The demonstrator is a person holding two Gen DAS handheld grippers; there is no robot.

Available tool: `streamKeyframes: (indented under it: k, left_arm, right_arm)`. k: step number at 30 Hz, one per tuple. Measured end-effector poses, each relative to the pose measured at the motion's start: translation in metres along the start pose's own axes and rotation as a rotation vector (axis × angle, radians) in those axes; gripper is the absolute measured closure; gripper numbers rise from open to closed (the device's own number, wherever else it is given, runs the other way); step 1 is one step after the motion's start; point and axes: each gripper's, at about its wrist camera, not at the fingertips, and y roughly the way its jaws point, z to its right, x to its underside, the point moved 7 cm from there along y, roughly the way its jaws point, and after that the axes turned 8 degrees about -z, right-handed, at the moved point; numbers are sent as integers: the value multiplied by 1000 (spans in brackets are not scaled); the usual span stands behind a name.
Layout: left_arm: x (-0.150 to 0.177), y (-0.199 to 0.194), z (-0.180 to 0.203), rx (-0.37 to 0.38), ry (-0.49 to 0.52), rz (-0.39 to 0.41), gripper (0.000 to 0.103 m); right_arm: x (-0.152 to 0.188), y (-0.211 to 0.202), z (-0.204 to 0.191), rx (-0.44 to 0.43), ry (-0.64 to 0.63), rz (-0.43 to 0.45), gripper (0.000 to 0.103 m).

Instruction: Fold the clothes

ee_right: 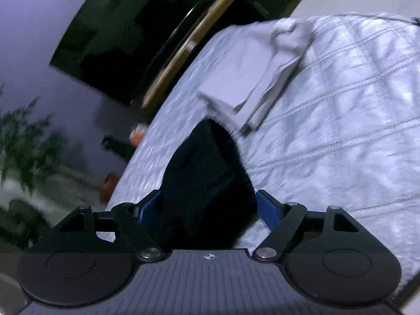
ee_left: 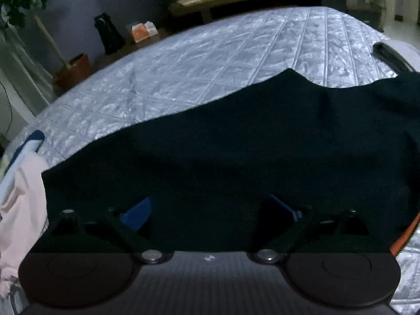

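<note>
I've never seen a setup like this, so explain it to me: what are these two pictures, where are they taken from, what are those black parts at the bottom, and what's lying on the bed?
A person holds a two-fingered tool in each hand, each carrying a wide-angle camera looking along its fingers. The black parts are those tools. The left tool looks over a dark garment spread on a quilted bed, with pale pink clothing at the left edge. The right tool has part of the dark garment between its blue-padded fingers, and a folded light garment lies further off. Both tools stand open, gripping nothing.
</note>
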Motion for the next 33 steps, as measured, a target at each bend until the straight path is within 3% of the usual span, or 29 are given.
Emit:
streamKeyframes:
  k: [4,6,8,12,15,16,18,19,24,25,26,28,33]
  left_arm:
    - [1,4,-4,15,-31,-7,4]
    - [2,4,-4,11,-20,0,3]
    - [3,3,-4,14,-24,-1,3]
    - [4,0,-3,21,-32,-6,2]
    - [5,0,-4,21,-35,-2,1]
    - [5,0,-4,19,-36,2,0]
    - [6,0,-4,17,-38,5,0]
    - [6,0,-3,17,-39,5,0]
    - [7,1,-5,32,-50,8,0]
    - [6,1,-5,32,-49,8,0]
    - [6,2,-5,34,-50,6,0]
    - [6,2,-5,38,-50,3,0]
    - [6,3,-7,54,-61,-13,0]
  right_arm:
    - [-7,4,0,-10,17,23,26]
    - [-9,6,0,41,0,34,48]
    - [-11,7,0,113,-23,51,57]
    - [-10,12,-10,129,-104,49,45]
    - [-13,20,-20,124,-164,37,22]
    - [-14,25,-26,159,-205,15,20]
    - [-16,36,-33,224,-264,-43,46]
    - [-16,41,-35,251,-281,-76,65]
    - [-19,34,-24,123,-148,-62,68]
    - [-19,32,-21,91,-114,-47,72]
    - [-19,28,-23,74,-100,-18,87]
    - [-19,18,-28,41,-76,41,87]
    - [-12,9,-78,160,-356,136,89]
